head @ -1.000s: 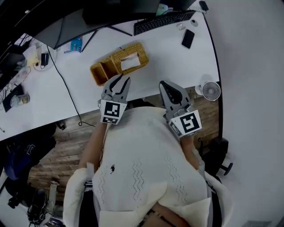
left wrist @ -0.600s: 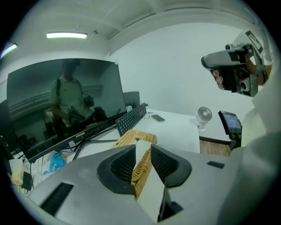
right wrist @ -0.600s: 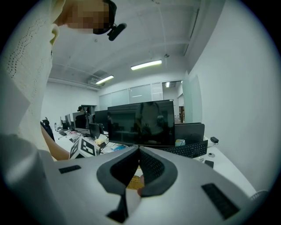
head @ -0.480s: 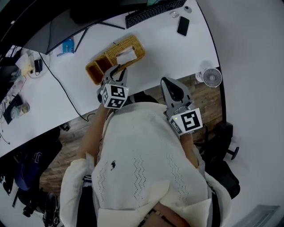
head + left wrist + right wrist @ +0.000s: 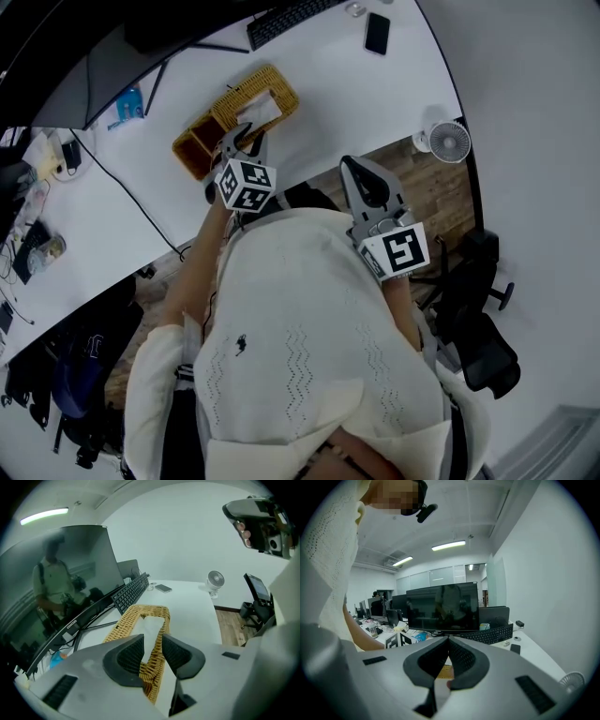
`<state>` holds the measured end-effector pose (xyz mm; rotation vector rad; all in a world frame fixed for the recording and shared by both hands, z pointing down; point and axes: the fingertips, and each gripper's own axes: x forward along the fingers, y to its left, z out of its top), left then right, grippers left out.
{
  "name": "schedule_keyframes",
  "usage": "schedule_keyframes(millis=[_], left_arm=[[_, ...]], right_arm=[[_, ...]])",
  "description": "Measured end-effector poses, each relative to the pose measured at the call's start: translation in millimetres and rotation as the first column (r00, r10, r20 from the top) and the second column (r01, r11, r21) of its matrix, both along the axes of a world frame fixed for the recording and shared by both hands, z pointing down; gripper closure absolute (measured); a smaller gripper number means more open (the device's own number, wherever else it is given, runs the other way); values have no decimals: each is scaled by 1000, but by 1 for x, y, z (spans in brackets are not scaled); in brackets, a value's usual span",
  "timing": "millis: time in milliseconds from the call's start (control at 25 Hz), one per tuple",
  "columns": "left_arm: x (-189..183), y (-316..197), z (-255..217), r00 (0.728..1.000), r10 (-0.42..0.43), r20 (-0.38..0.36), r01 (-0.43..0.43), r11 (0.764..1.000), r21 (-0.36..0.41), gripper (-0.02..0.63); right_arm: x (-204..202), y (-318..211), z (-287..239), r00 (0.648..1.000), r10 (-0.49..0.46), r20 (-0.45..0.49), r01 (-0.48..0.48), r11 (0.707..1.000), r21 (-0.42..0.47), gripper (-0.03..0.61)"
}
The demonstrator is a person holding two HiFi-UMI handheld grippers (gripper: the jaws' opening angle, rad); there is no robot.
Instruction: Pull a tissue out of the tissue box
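Scene: a person, seen from above, stands at a white desk (image 5: 375, 103) with a gripper in each hand.
Box: a wicker tissue box (image 5: 127, 617) lies on the desk, and a white tissue (image 5: 152, 623) shows in its top slot.
Left gripper: the left gripper (image 5: 248, 139) hangs over the near end of the box, tilted down along its length.
Left jaws: they stand wide apart. The tissue shows through the gap, farther along the box, and nothing is gripped.
Change: over the last second the left gripper has dropped from short of the box to just over it, and its jaws have just been opening. The box has not shifted on the desk.
Right gripper: the right gripper (image 5: 447, 638) sits well back from the box, off the desk edge. Its jaws are pressed together with nothing between them, and it has hardly moved.
Meaning: this looks like the reach before the pinch. The tissue is still in the box.
Next need: the jaws likely have to go farther along the box, straddle the raised tissue, then close and lift.
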<state>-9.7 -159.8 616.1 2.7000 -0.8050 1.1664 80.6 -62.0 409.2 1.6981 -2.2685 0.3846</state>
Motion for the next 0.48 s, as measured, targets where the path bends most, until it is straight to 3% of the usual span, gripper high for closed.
schedule_keyframes(millis=[200, 480], left_arm=[[7, -2, 11, 998, 32, 48, -32, 999, -1, 492], [6, -10, 15, 999, 22, 48, -20, 999, -28, 513]], right_arm=[[6, -1, 3, 1000, 27, 1, -27, 1000, -11, 577], [10, -6, 9, 999, 46, 11, -45, 999, -25, 577]])
